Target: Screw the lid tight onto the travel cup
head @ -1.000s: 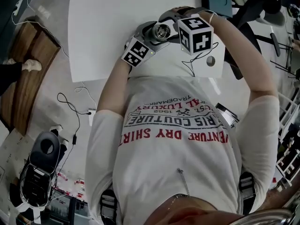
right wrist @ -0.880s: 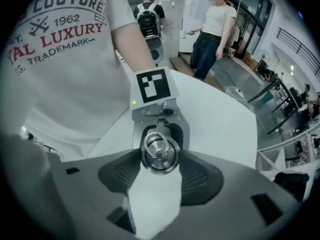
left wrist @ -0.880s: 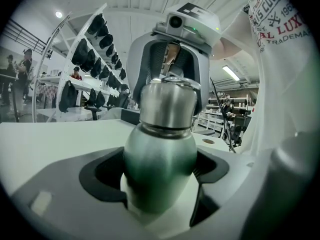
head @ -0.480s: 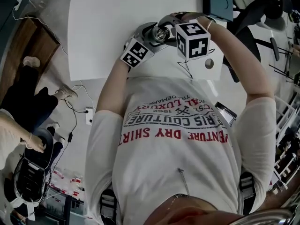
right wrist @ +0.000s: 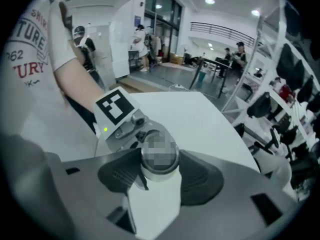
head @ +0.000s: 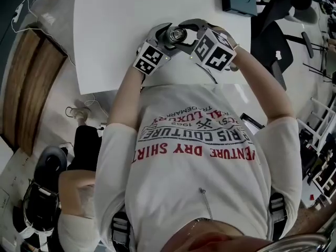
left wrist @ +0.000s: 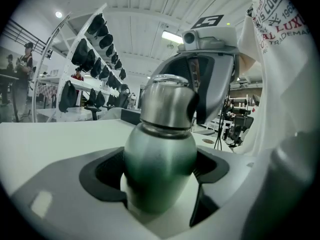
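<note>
Gripping the dark green metal travel cup (left wrist: 159, 149) by its rounded body, the left claw (left wrist: 159, 181) has its dark ribbed pads (left wrist: 100, 176) pressed against both sides, and the cup stands upright between them. The brushed steel lid (left wrist: 167, 101) sits on the cup's neck, with a narrow seam showing under its rim. The right claw (right wrist: 159, 169) meets the lid from the opposite side. Its two dark pads (right wrist: 200, 181) touch the lid's rim on either side, so it is clamped on the lid at a fairly wide spread. In the head view both claws meet above the near part of the white table (head: 121, 30), close in front of the person's white printed T-shirt (head: 199, 156), with the cup and lid between them.
</note>
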